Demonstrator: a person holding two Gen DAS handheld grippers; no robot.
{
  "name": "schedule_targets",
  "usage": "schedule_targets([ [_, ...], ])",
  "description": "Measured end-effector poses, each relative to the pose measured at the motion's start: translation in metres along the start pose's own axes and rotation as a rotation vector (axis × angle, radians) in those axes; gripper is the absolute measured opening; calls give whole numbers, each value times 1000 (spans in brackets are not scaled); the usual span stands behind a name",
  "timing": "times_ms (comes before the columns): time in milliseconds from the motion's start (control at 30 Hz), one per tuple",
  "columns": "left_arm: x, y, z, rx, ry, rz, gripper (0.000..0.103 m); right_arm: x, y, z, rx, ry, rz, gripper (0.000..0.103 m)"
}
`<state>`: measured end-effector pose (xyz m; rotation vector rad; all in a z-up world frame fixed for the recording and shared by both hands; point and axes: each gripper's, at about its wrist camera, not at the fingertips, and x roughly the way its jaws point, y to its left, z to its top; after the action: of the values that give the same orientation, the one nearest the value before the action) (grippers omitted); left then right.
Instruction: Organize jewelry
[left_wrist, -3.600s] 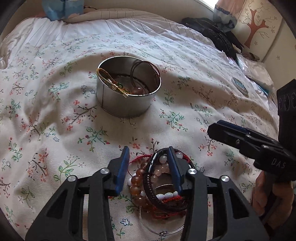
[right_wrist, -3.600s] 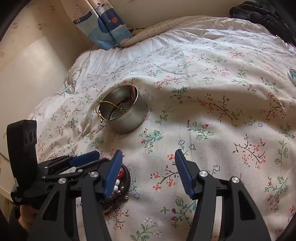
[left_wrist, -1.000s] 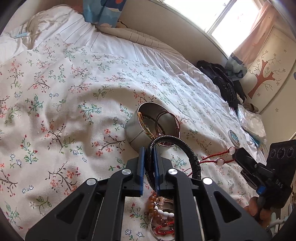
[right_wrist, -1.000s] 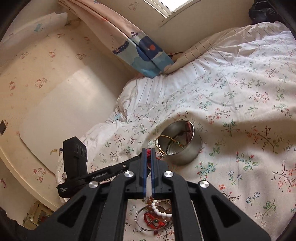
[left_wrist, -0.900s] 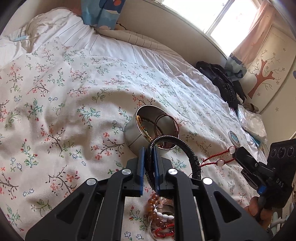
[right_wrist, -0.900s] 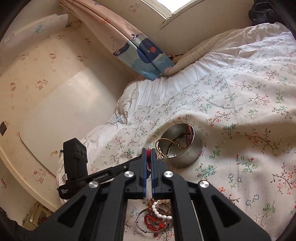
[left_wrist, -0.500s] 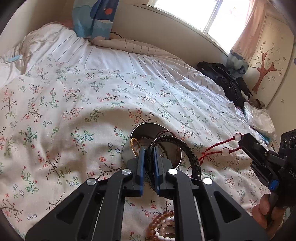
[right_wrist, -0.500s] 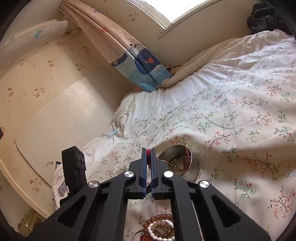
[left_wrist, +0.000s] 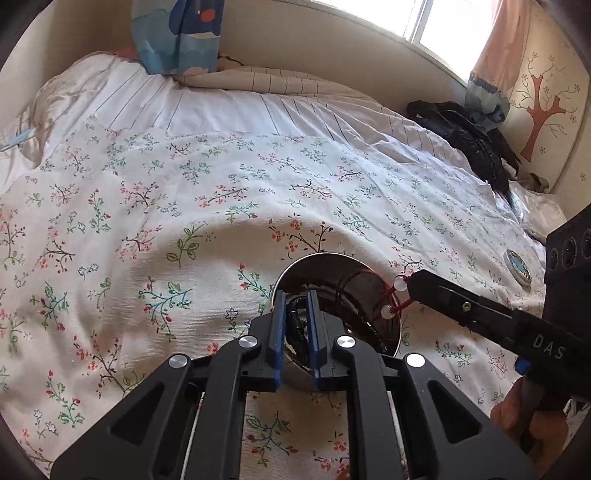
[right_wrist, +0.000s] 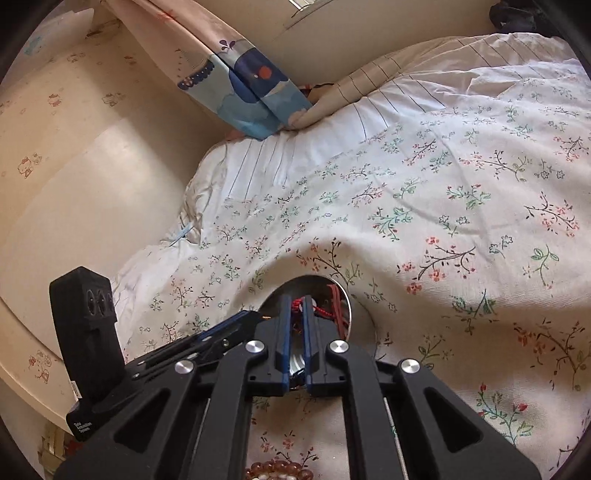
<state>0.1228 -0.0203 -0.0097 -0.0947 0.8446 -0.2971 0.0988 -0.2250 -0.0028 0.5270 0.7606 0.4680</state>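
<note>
A round metal tin (left_wrist: 317, 264) stands on the floral bedspread, also seen in the right wrist view (right_wrist: 341, 295). My left gripper (left_wrist: 295, 299) hovers over the tin's near rim with its jaws slightly parted around a black braided bracelet (left_wrist: 295, 317) that hangs into the tin. My right gripper (right_wrist: 295, 304) is over the tin too, pinching a red cord bracelet (right_wrist: 319, 310) with pale beads (left_wrist: 399, 283). It shows from the side in the left wrist view (left_wrist: 413, 278). Brown and white bead bracelets (right_wrist: 275, 470) lie on the bed below the grippers.
The floral bedspread (left_wrist: 147, 221) is rumpled and rises around the tin. A small round lid (left_wrist: 518, 265) lies at the right. Black clothing (left_wrist: 465, 136) sits at the far right corner. A blue curtain (right_wrist: 243, 85) hangs by the wall behind the bed.
Both grippers have lifted their bracelets off the pile and carried them forward over the tin. The left jaws have parted slightly and the black bracelet now hangs lower into the tin.
</note>
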Motion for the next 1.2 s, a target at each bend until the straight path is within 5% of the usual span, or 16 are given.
schedule_targets([
  [167,-9,1,-2,-10,-20,16,10,-7,-3,0,21,-23,13,30],
  [667,-18,-4,-8,29,-29,55,13,-6,10,-6,-46,-4,0,31],
  [900,-26,-11,-14,60,-42,93,43,-8,9,-10,-62,9,-39,36],
  [1200,-34,-9,-34,40,30,56,49,-25,-9,-22,-26,63,-134,45],
])
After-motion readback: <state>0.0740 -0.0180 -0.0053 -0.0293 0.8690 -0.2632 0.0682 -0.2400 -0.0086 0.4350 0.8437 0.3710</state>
